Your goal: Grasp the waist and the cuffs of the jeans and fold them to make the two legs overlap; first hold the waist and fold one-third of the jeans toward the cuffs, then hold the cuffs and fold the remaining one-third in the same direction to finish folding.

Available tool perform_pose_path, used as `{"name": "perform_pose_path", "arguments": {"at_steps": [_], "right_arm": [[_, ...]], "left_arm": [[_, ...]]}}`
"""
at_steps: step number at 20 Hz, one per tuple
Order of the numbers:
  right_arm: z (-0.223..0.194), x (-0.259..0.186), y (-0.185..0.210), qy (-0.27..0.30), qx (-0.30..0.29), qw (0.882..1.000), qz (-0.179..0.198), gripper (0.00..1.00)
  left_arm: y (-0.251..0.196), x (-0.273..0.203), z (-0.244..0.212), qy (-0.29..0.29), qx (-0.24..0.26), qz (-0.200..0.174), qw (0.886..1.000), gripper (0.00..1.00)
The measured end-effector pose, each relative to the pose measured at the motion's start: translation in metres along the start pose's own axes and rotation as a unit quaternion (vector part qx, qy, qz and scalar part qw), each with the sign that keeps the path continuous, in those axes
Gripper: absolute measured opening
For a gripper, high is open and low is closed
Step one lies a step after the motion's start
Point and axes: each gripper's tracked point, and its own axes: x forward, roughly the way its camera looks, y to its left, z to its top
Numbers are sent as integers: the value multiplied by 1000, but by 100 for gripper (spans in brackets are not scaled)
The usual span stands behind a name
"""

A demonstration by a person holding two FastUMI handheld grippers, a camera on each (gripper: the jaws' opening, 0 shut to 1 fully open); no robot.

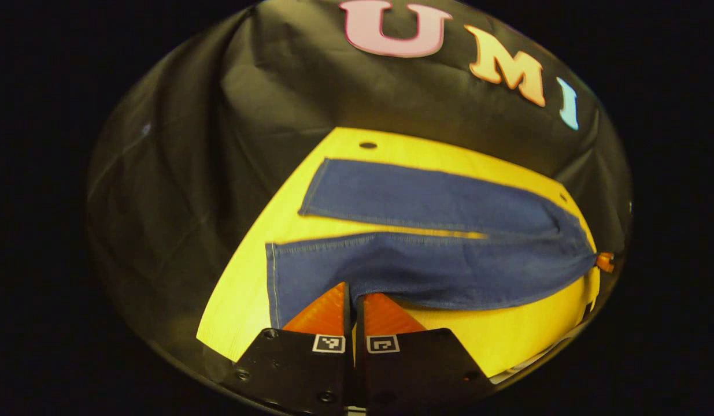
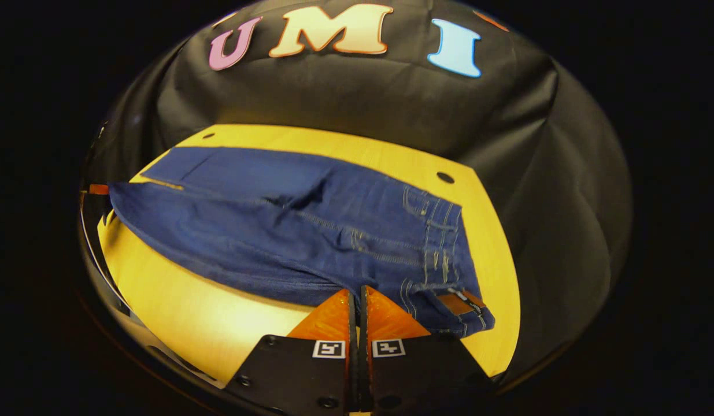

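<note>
Dark blue jeans [image 1: 426, 266] lie lengthwise on the yellow table [image 1: 507, 341], with the two legs side by side and a thin strip of table between them. The cuffs [image 1: 273, 283] point left in the left gripper view. My left gripper [image 1: 353, 292] is shut on the lower edge of the near leg, a little in from its cuff. In the right gripper view the waist [image 2: 443, 242] of the jeans [image 2: 264, 225], with a brown patch [image 2: 458, 303], lies to the right. My right gripper [image 2: 358, 292] is shut on the near edge of the jeans beside the waist.
The black booth cloth surrounds the table on all sides. Round holes [image 1: 367, 145] [image 2: 445, 177] mark the table's far edge. Bare tabletop [image 2: 218, 323] lies in front of the jeans. A bit of the other gripper shows far off at each end of the jeans [image 1: 604, 261] [image 2: 97, 189].
</note>
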Motion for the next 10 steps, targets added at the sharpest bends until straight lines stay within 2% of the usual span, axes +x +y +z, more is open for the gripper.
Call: {"name": "perform_pose_path", "arguments": {"at_steps": [3, 5, 8, 10], "right_arm": [[53, 10, -7, -41, 1, 999, -21, 0], [80, 29, -12, -51, 34, 998, -28, 3], [112, 64, -22, -59, 86, 994, -42, 0], [133, 92, -26, -70, 106, 991, -51, 3]], "left_arm": [[-9, 10, 69, -39, 20, 13, 999, 0], [-19, 33, 107, -50, 28, 24, 998, 0], [-27, 83, 133, -23, 48, 53, 997, 0], [-28, 118, 144, -4, 71, 77, 994, 0]]}}
